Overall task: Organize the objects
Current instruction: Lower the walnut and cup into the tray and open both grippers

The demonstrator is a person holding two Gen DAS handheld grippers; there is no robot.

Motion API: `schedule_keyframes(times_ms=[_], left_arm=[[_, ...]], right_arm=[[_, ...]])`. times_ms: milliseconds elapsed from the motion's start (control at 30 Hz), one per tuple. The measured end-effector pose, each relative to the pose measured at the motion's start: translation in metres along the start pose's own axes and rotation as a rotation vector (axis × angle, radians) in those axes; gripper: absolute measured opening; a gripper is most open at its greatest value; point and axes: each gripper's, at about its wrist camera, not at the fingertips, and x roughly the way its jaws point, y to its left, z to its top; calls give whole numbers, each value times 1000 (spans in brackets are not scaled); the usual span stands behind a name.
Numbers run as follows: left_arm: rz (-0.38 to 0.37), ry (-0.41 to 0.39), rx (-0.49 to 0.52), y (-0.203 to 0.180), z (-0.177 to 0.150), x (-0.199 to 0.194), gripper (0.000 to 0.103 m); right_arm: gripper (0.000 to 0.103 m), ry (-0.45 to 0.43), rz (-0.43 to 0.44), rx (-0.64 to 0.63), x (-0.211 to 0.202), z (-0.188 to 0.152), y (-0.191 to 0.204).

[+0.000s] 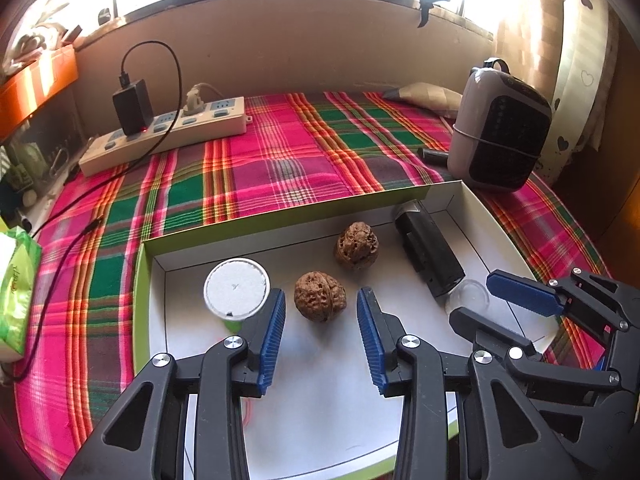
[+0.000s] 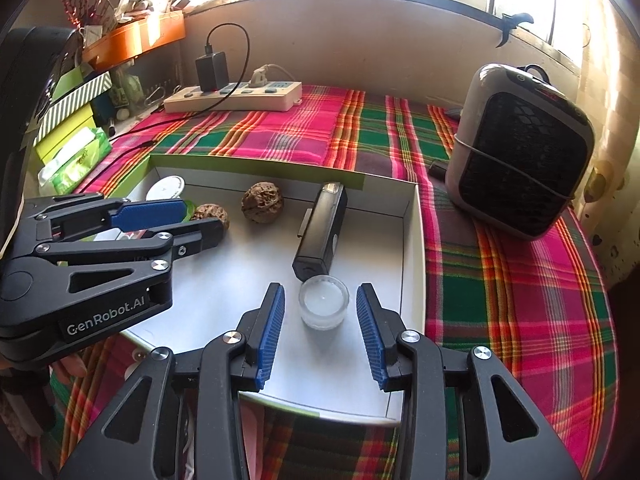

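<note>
Inside the white box (image 1: 464, 196), the left gripper (image 1: 321, 305) is straddling a walnut (image 1: 319, 296), jaws standing apart, pads clear. The right gripper (image 2: 320, 300) is likewise bracketing the clear jar (image 2: 324, 306) near the box's right wall, untouched. Each gripper is nearest its own item.

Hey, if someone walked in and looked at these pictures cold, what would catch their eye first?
Probably the loud pink-and-green plaid cloth covering the whole surface, with a shallow white box sitting on it. Inside the box, the left gripper stands with open jaws on either side of a brown walnut, and the right gripper likewise flanks a small clear jar. A grey fan heater stands at the right.
</note>
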Motion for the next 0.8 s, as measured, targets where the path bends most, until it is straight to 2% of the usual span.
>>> schedule_keyframes(times_ms=[800], left_arm=[[2,-71,-11,-8,-32,-61,36]], right_arm=[[39,-71,-5,39,-52,-22,11]])
